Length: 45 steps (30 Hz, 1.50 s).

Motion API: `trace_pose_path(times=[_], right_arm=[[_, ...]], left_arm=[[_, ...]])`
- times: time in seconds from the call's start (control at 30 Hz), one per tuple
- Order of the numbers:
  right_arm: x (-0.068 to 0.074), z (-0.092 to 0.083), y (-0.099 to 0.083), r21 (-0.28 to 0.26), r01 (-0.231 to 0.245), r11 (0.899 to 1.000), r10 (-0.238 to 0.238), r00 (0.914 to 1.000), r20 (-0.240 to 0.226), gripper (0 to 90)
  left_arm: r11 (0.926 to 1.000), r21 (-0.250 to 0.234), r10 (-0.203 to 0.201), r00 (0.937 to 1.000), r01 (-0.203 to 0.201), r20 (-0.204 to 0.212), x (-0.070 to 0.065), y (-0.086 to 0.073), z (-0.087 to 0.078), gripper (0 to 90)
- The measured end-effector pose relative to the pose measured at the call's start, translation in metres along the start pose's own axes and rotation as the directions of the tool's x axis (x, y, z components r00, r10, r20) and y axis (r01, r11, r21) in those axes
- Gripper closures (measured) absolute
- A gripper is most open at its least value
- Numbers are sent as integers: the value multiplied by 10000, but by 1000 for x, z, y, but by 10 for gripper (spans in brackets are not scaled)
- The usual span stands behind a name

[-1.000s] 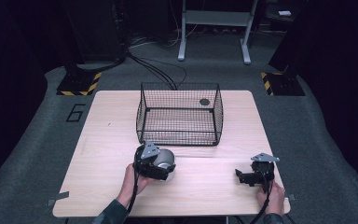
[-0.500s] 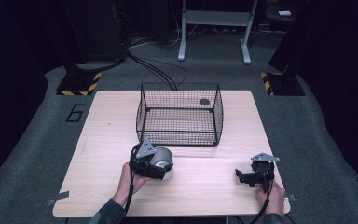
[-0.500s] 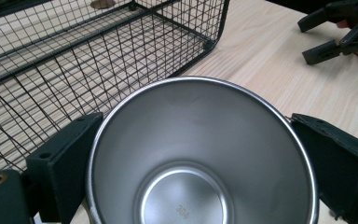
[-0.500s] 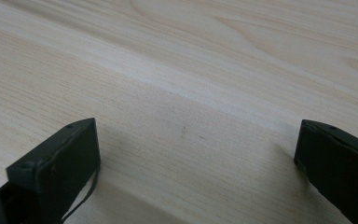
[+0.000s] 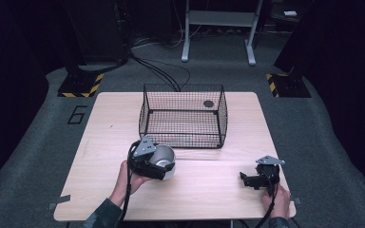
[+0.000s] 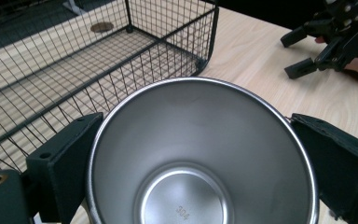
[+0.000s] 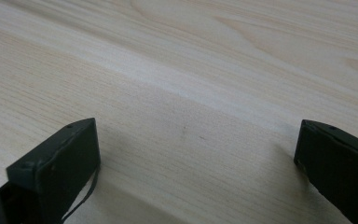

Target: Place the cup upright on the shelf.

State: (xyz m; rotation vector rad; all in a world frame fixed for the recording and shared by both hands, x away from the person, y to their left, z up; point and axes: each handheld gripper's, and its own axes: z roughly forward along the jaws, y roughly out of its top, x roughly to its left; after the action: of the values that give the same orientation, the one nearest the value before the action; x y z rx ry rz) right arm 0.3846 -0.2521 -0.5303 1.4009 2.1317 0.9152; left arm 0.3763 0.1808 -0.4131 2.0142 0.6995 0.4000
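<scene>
A steel cup point(image 5: 163, 160) lies between the jaws of my left gripper point(image 5: 156, 165), which is shut on it just in front of the black wire basket point(image 5: 183, 116). The left gripper view looks straight into the cup's shiny inside point(image 6: 200, 163), one black jaw pressed against each side of its rim. My right gripper point(image 5: 250, 180) rests open near the table's front right edge, and the right gripper view shows its two jaws wide apart over bare wood point(image 7: 191, 107).
The wire basket point(image 6: 88, 60) stands at the middle back of the wooden table point(image 5: 100, 142); a small dark disc point(image 5: 208, 103) lies at its far right corner. Grey carpet surrounds the table, with metal stand legs point(image 5: 218, 33) behind.
My left gripper has shifted slightly left and toward the person with the cup. The right gripper has stayed in place.
</scene>
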Motion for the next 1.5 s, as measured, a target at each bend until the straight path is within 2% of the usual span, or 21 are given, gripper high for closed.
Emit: trace_pose_path(times=[0.07, 0.13, 0.53, 0.57, 0.77, 0.9, 1.5], right_arm=[[0, 0, 0, 0, 6, 10000, -6, 10000, -1, 0], [0, 0, 0, 0, 5, 10000, -5, 10000, -3, 0], [0, 0, 0, 7, -14, 10000, 14, 10000, -5, 0], [0, 0, 0, -5, 31, 10000, -31, 10000, -8, 0], [0, 0, 0, 21, -29, 10000, 29, 10000, -16, 0], [0, 0, 0, 17, -27, 10000, 27, 10000, -17, 0], [0, 0, 0, 18, -27, 10000, 27, 10000, -19, 0]], left_arm=[[10000, 39, 22, 10000, -22, 70, 1, 2, -2, 65], [9997, -219, 97, 9999, -94, 93, 2, 10, -7, 64], [9991, -319, 273, 9993, -265, 246, 8, 30, -15, 64], [9993, -197, 320, 9989, -314, 341, 9, 32, -16, 64], [9987, -419, 295, 9991, -281, 317, 10, 40, -19, 64], [9980, -457, 440, 9986, -426, 307, 13, 50, -22, 64], [9948, -727, 738, 9968, -716, 293, 28, 90, -21, 64]])
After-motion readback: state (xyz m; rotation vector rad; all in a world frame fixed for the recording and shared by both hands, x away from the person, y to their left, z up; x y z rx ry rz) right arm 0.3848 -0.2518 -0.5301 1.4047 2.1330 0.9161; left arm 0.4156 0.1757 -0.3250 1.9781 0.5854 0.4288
